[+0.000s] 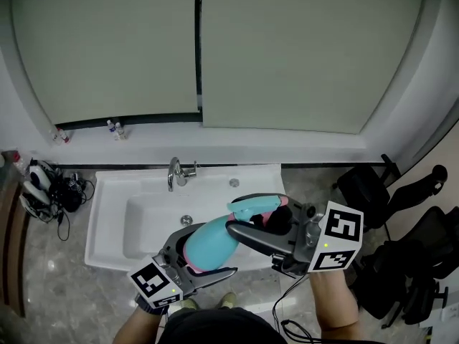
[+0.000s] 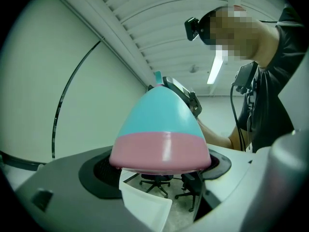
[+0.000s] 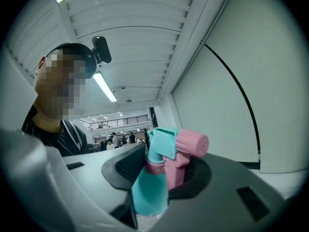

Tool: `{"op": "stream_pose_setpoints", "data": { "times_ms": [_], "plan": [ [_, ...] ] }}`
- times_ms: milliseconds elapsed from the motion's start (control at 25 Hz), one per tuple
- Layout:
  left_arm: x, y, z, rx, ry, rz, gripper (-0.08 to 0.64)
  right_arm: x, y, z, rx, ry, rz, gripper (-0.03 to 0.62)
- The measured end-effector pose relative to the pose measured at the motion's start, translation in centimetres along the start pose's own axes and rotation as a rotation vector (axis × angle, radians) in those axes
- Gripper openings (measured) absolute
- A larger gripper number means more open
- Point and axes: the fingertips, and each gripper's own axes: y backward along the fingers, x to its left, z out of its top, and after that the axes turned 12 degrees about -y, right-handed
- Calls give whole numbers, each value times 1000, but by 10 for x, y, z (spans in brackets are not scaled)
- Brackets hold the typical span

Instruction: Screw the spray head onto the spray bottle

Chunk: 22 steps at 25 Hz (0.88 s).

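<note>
Left gripper (image 2: 159, 164): jaws clenched on the pink base of the spray bottle (image 2: 159, 122), one pad on each side of it. The bottle lay nearly level in the grip, teal body running away from the jaws toward the other gripper.

Right gripper (image 3: 164, 174): jaws grasping the spray head (image 3: 176, 144) by its pink part, the teal top and pink nozzle standing clear above the pads. Head sat on the bottle neck at a pink collar; could not tell how far it was screwed down.

The two grippers faced each other along the bottle, the bottle bridging the gap between them.

From the head view, the bottle hung in the air over the front edge of the white sink (image 1: 107, 224), touching nothing but the jaws. Basin was open beneath and behind it. Faucet (image 1: 179, 172) stood at the rear rim, well apart from the bottle. The front rim ran close under the left gripper.

Left of the sink, a tangle of black cables (image 1: 54, 192), well apart. Right, black chairs (image 1: 401, 264), near the right forearm but apart from it. Small bottles (image 1: 115, 129) lined the far ledge under the pale panels.
</note>
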Motion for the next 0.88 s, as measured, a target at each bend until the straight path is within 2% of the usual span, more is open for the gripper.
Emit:
{"op": "stream_pose_setpoints", "data": {
  "times_ms": [200, 400, 560, 680, 720, 800, 880],
  "plan": [
    [-24, 40, 6, -5, -4, -49, 456, 39, -17, -18, -20, 8, -45, 147],
    [-45, 79, -7, -31, 70, -125, 457, 57, -37, -49, -37, -40, -135, 147],
    [-76, 128, 2, -156, 128, -196, 456, 101, -52, -78, -44, -22, -194, 153],
    [-91, 145, 21, -285, 199, -257, 456, 129, -46, -78, -97, -55, -176, 213],
    [-94, 148, 26, -320, 223, -264, 456, 139, -40, -75, -116, -65, -163, 270],
    [-100, 151, 31, -339, 232, -253, 456, 154, -21, -73, -162, -90, -156, 282],
    [-104, 154, 33, -323, 205, -239, 456, 159, 1, -83, -216, -128, -177, 282]
  ]
}}
